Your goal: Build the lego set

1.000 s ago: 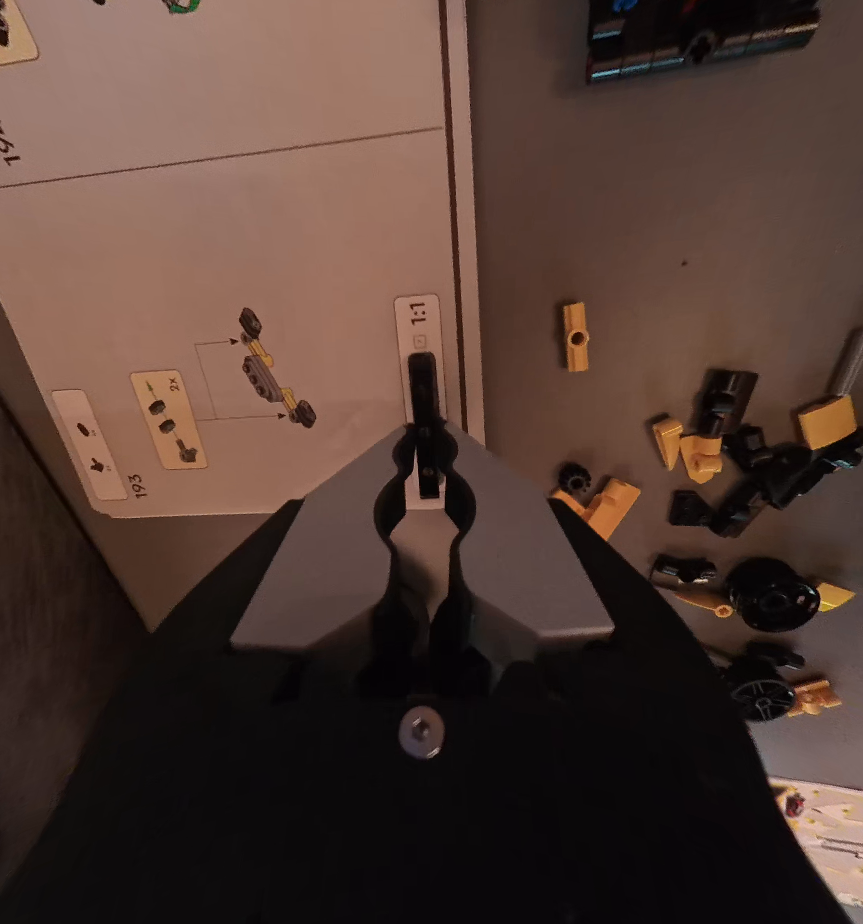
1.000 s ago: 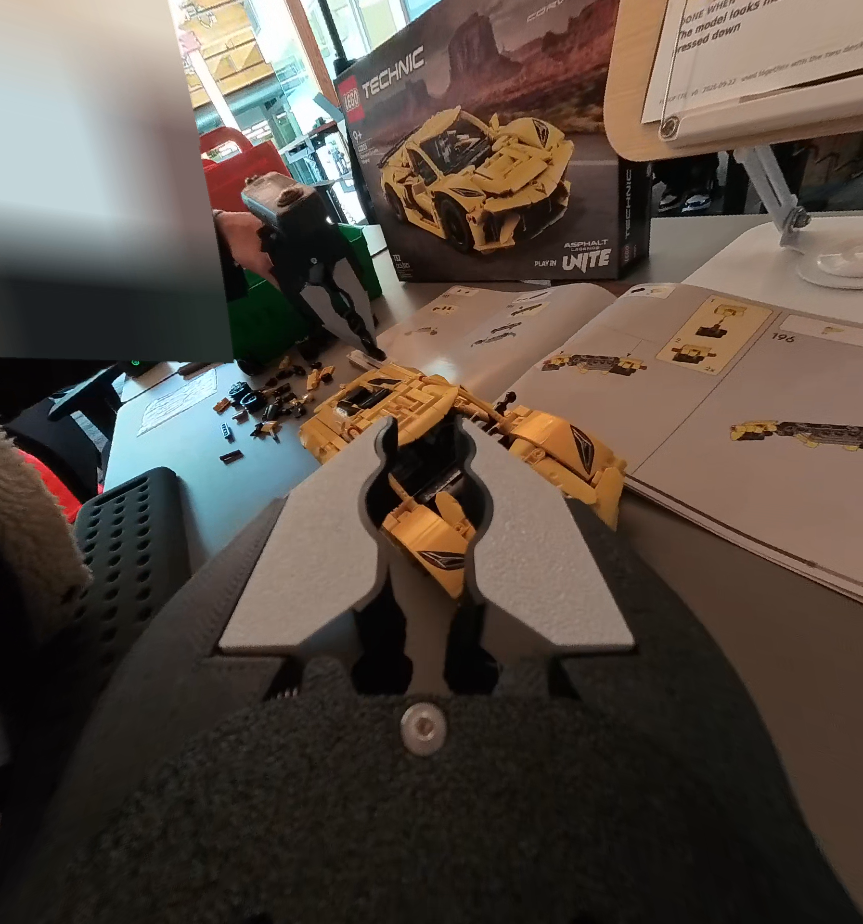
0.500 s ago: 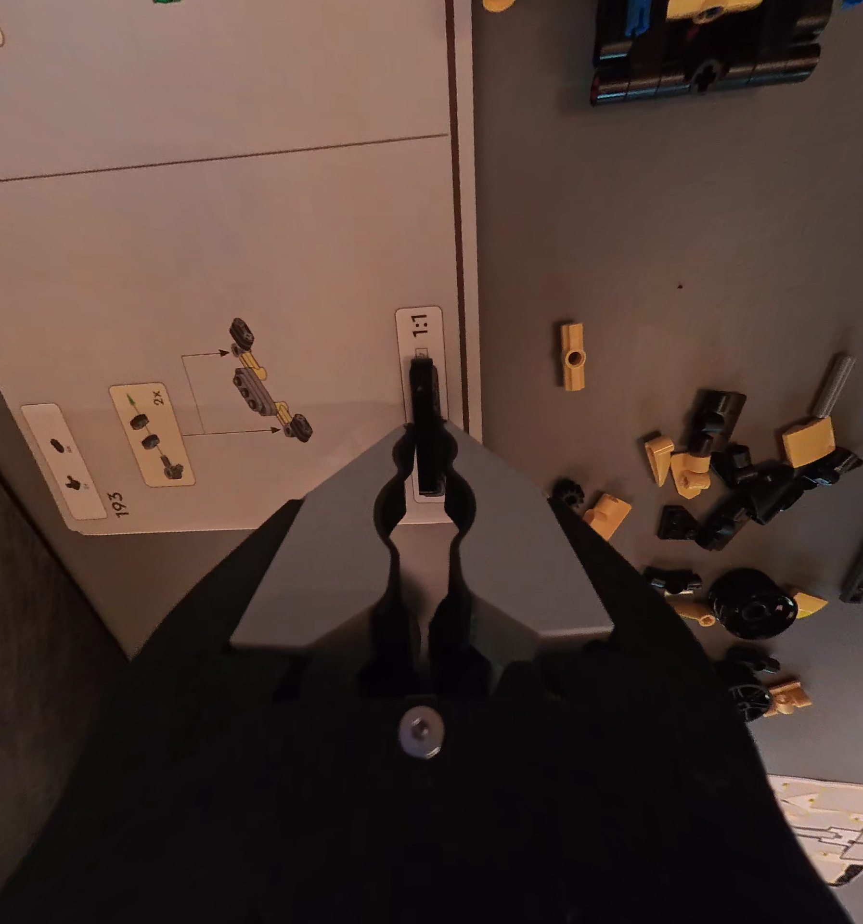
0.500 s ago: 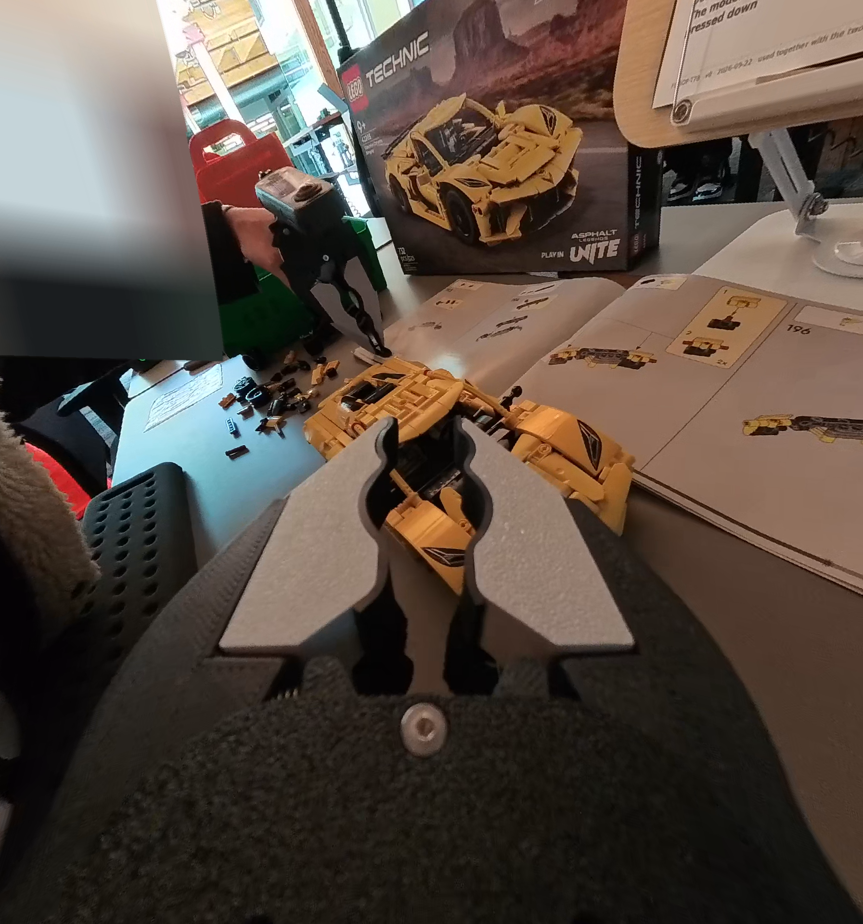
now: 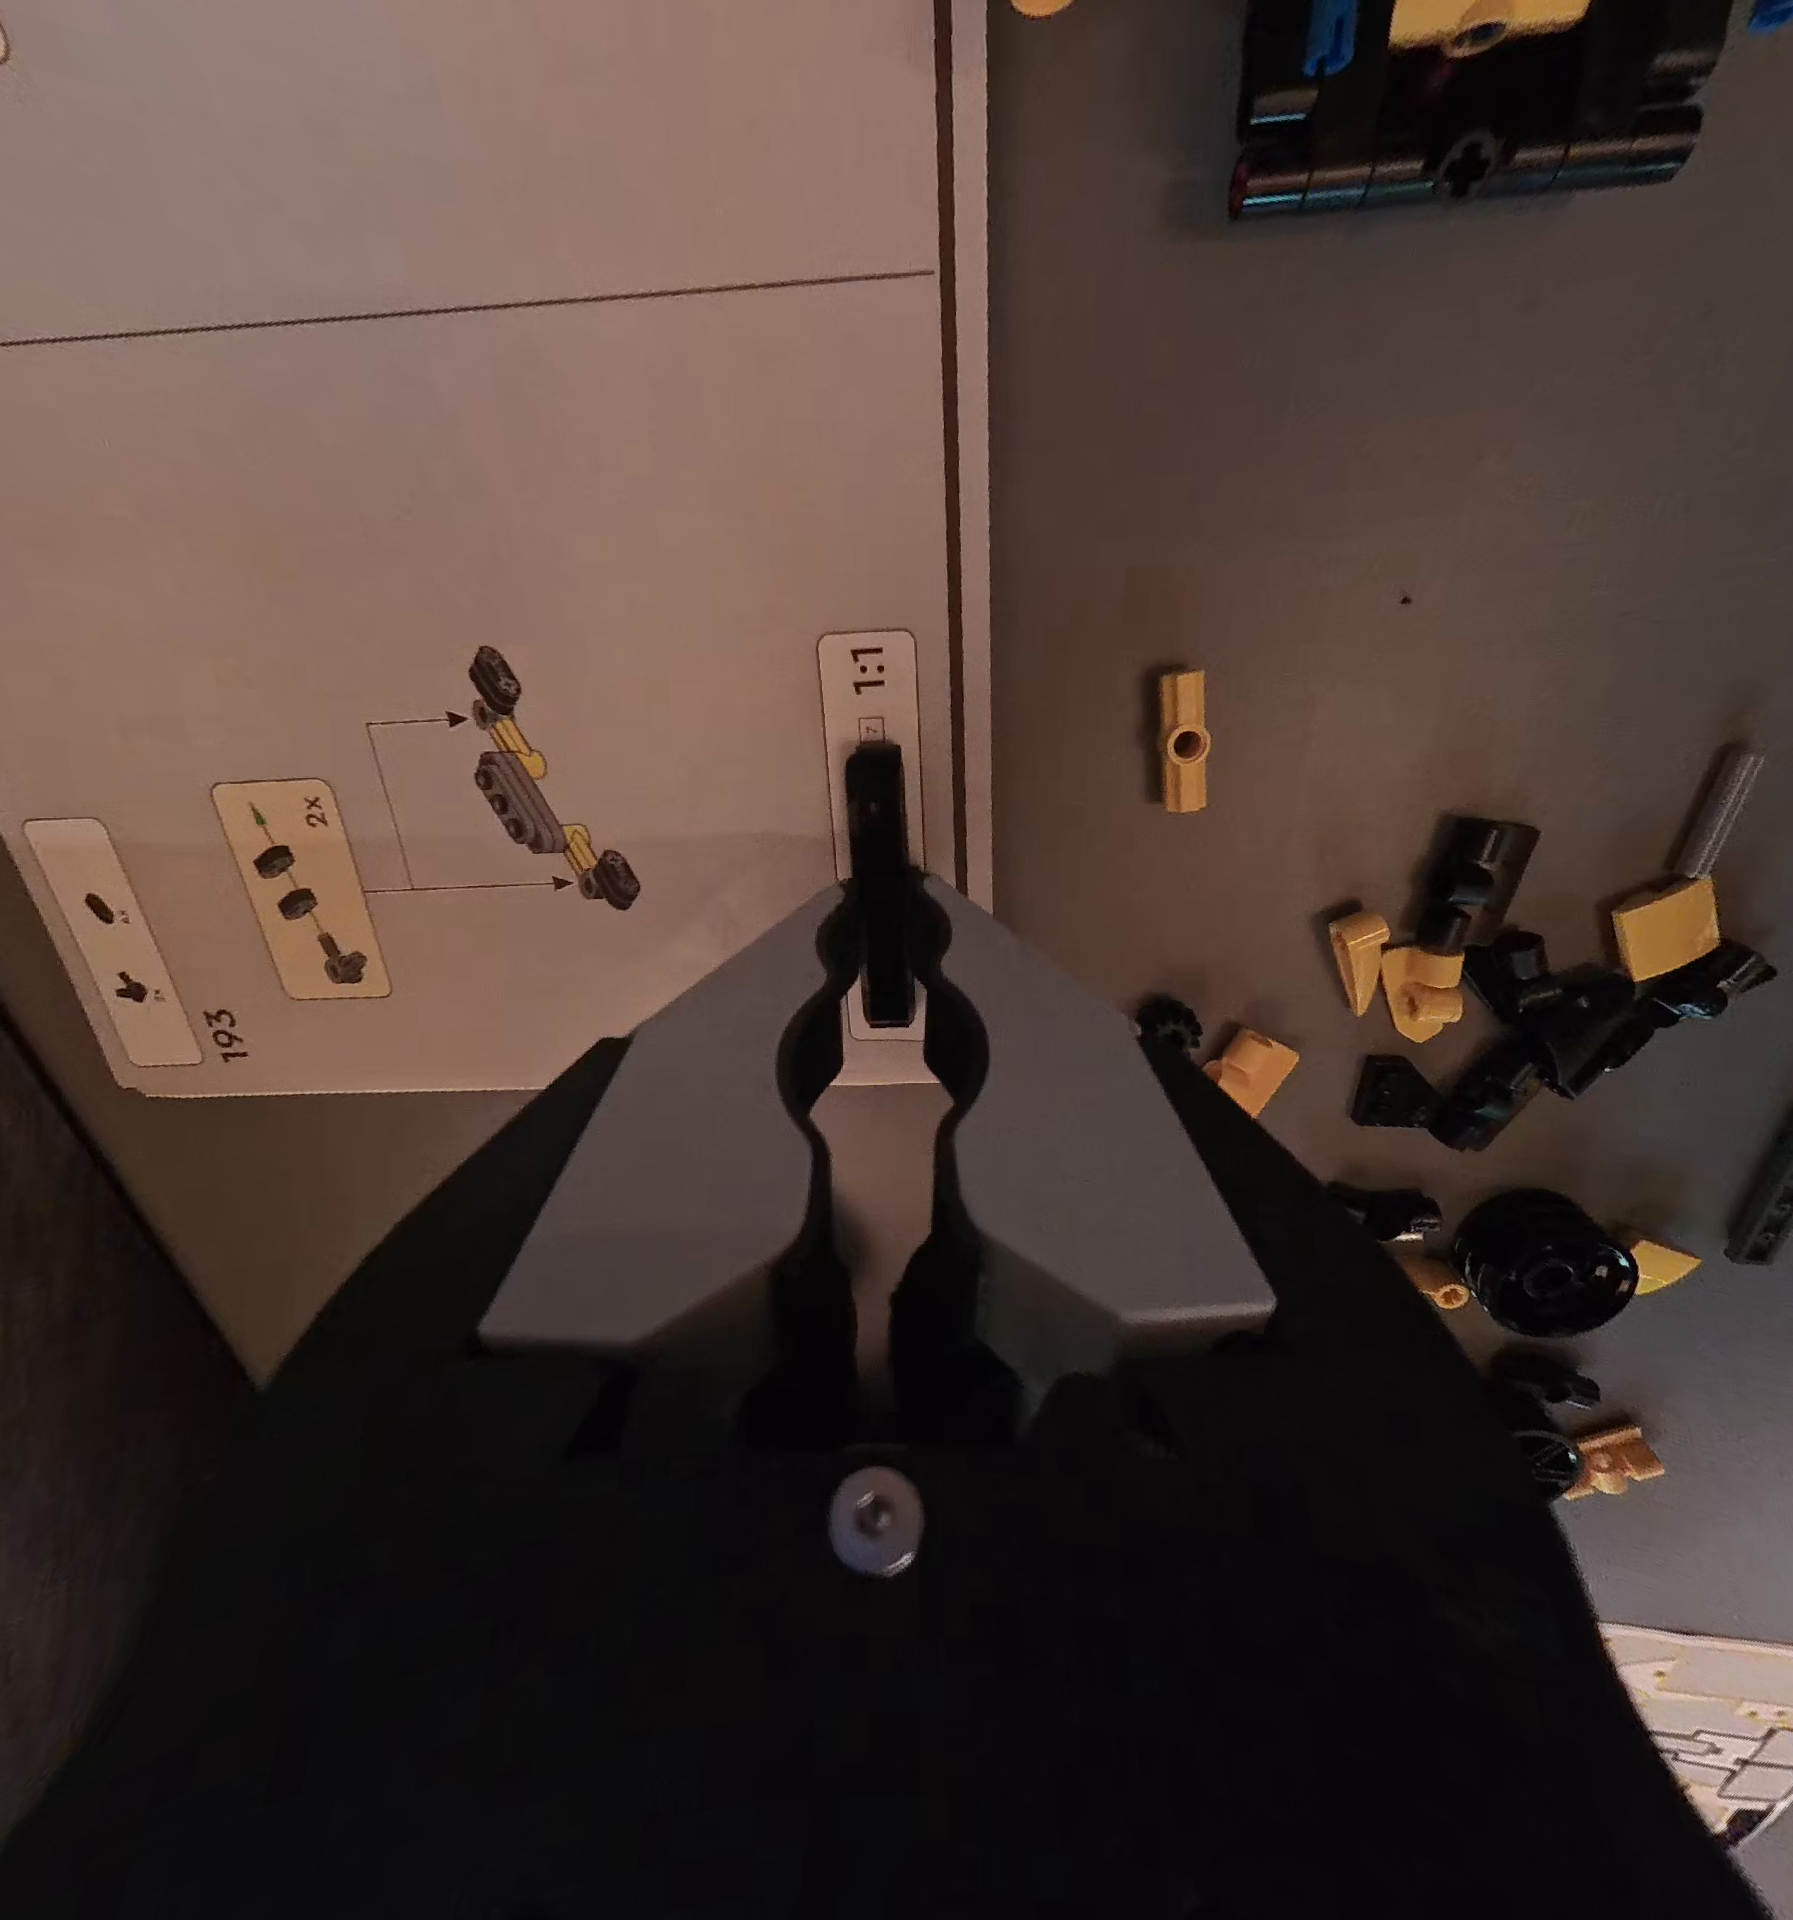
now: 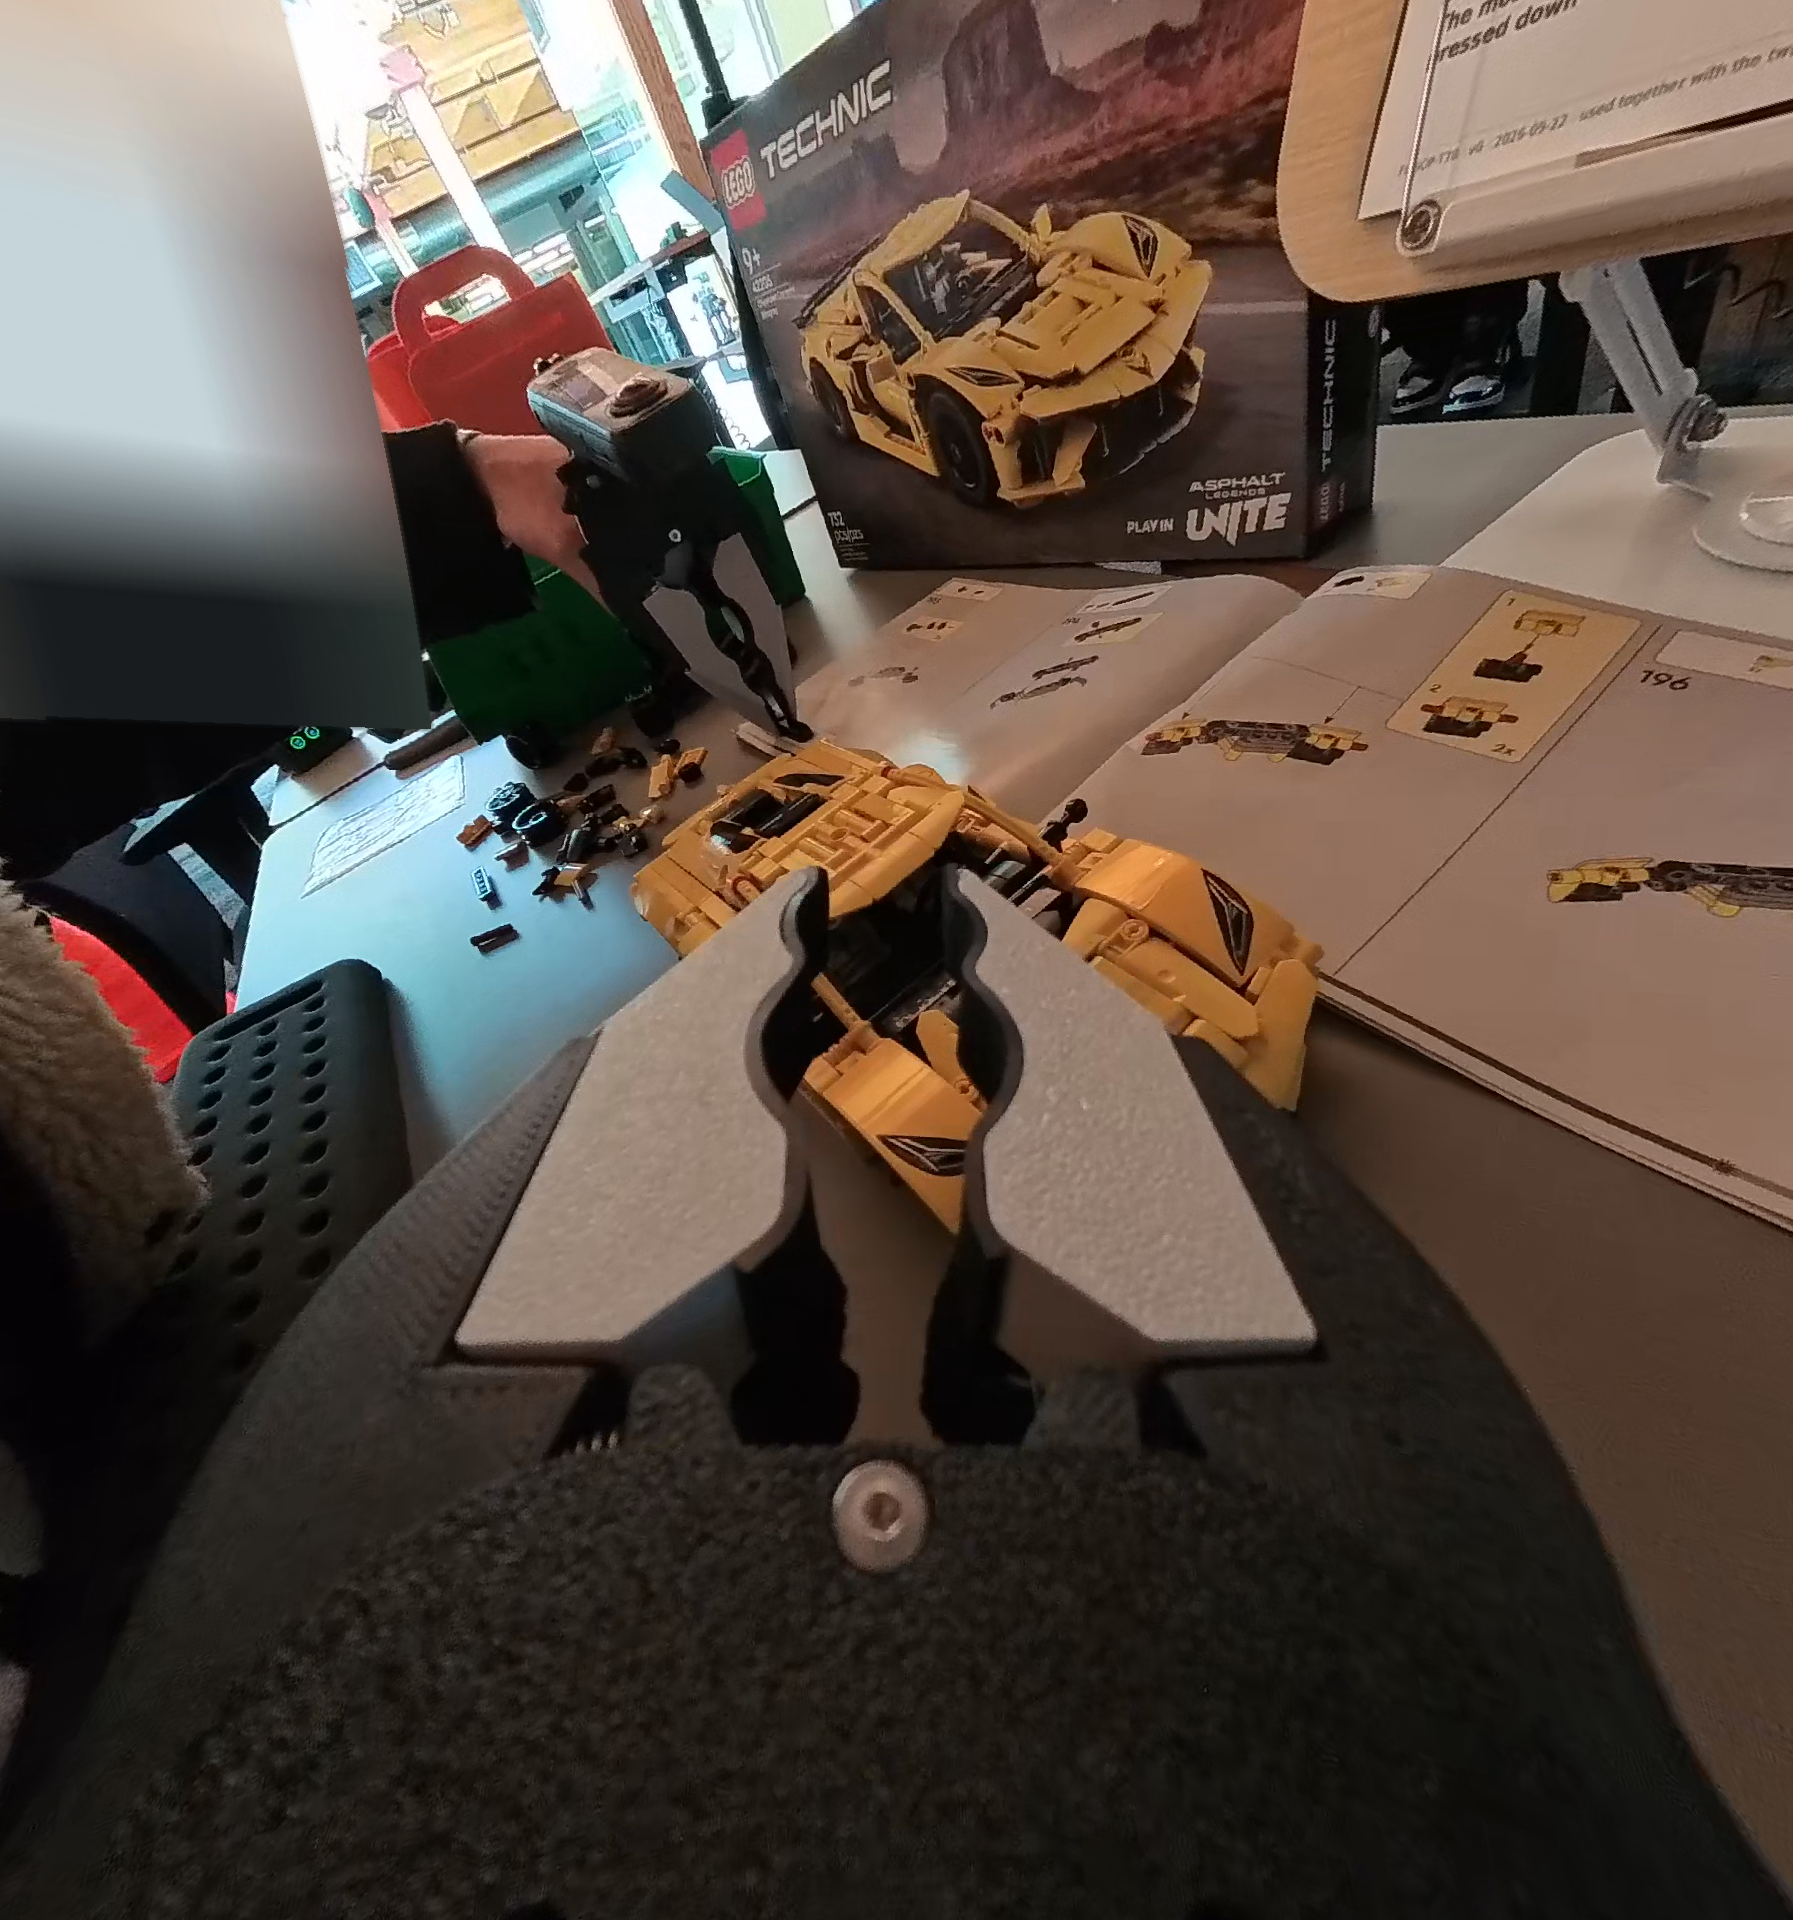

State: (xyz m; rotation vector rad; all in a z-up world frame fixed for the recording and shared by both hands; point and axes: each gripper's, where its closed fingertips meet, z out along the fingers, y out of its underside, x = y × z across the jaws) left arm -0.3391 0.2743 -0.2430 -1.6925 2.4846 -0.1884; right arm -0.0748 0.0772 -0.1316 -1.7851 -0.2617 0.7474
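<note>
Holding a black axle (image 5: 879, 873) between nearly closed fingers, the left gripper (image 5: 881, 904) hangs over the lower right corner of the open manual (image 5: 456, 499), with the axle lined up on the small scale box printed by the page edge. Whether the axle touches the paper cannot be told. Right of the manual, on the grey tabletop (image 5: 1391, 468), lies a single tan connector (image 5: 1181, 740), and farther from the manual a loose pile of black and yellow parts (image 5: 1536, 997) with a black wheel (image 5: 1541, 1259) nearby. A black block of the build (image 5: 1463, 156) shows at the top edge, also right of the manual. In the right wrist view, the right gripper (image 6: 884, 883) sits low in front of the yellow car (image 6: 975, 883), which stands on the tabletop (image 6: 1494, 1299) just beside the manual (image 6: 1494, 831), touching its near edge. The right fingers are parted a little and the car's nose shows through the gap; whether they touch it cannot be told. Beyond the car, the left gripper (image 6: 783, 717) points down at the manual's far corner, a hand (image 6: 523, 488) gripping its body. The set's box (image 6: 1058, 312) stands upright behind the manual, and the loose parts (image 6: 580, 810) lie left of the car.
</note>
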